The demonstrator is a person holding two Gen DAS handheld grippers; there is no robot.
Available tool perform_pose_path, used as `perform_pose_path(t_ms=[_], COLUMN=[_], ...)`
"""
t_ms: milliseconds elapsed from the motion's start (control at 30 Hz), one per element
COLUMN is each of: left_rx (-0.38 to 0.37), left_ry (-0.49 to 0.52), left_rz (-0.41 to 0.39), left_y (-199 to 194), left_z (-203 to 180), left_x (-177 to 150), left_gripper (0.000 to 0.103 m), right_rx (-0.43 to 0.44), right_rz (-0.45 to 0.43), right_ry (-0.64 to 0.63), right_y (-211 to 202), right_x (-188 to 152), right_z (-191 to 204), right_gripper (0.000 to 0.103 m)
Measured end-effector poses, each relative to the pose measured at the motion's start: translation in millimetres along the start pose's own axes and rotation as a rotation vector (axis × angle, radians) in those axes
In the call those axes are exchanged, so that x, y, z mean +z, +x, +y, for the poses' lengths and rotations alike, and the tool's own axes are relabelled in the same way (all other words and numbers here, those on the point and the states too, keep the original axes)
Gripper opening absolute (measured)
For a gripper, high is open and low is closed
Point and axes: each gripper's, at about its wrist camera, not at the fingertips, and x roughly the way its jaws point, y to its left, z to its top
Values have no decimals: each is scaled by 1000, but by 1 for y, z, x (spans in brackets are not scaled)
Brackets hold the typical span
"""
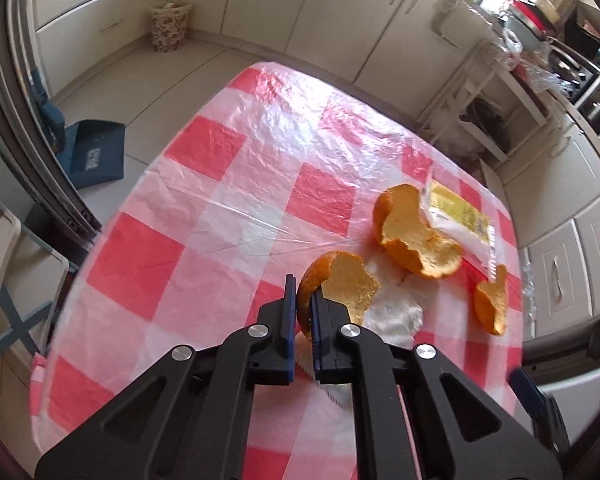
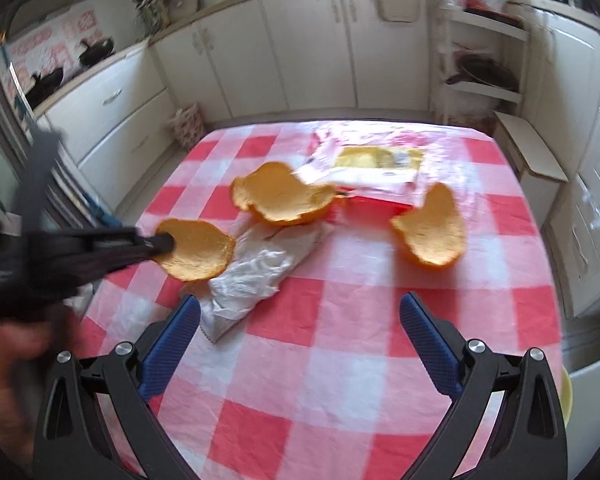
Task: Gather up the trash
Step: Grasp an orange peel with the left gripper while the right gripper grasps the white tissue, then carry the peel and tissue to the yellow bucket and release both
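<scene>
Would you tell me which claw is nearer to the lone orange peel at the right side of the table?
Right. The open right claw hovers just short of that orange peel; the left claw is across the table, shut on another peel.

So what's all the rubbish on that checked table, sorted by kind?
Orange peel pieces: 3
Crumpled white wrapper: 1
Yellow-labelled packet: 1
Total: 5
</scene>
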Motion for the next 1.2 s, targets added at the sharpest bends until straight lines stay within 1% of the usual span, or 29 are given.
perform_pose_path(t_ms=[133,200,233,333,400,467,500,533,567,633,667,833,900,1033,1200], left_rx=[-14,-27,-35,-80,-102,-113,-116,-118,-123,-130,-134,-149,-153,-159,-181], left_ry=[64,47,32,-28,-39,-29,-22,-20,-21,-29,-33,-20,-13,8,49], left_rz=[-48,-60,-57,-29,-25,-34,-38,-38,-37,-34,-34,-40,-39,-34,-34], left_y=[-38,-46,-46,-43,-43,-47,-48,-48,-48,-49,-49,-55,-57,-58,-62], left_z=[8,19,26,37,39,36,34,33,33,36,36,33,30,21,1], left_x=[-5,-7,-5,-1,0,0,0,0,0,2,2,-2,-4,-12,-23], left_gripper=[6,6,6,6,6,6,6,6,6,6,6,6,6,6,6], right_rx=[-29,-37,-46,-54,-62,-73,-86,-77,-80,-46,-31,29,35,37,34], right_rz=[-6,-22,-31,-30,-6,34,33,22,26,31,33,15,3,-28,-67], right_ry=[-58,-70,-73,-56,-52,-58,-67,-83,-93,-76,-66,-18,-8,17,62], right_y=[23,32,36,53,68,83,84,81,80,75,72,41,29,-6,-41], right_x=[2,4,5,10,13,12,13,14,14,14,14,16,14,8,-1], right_z=[22,29,31,34,35,36,37,38,39,35,34,19,16,-3,-29], right_gripper=[95,95,93,78,75,60,51,29,27,23,22,21,21,21,21])
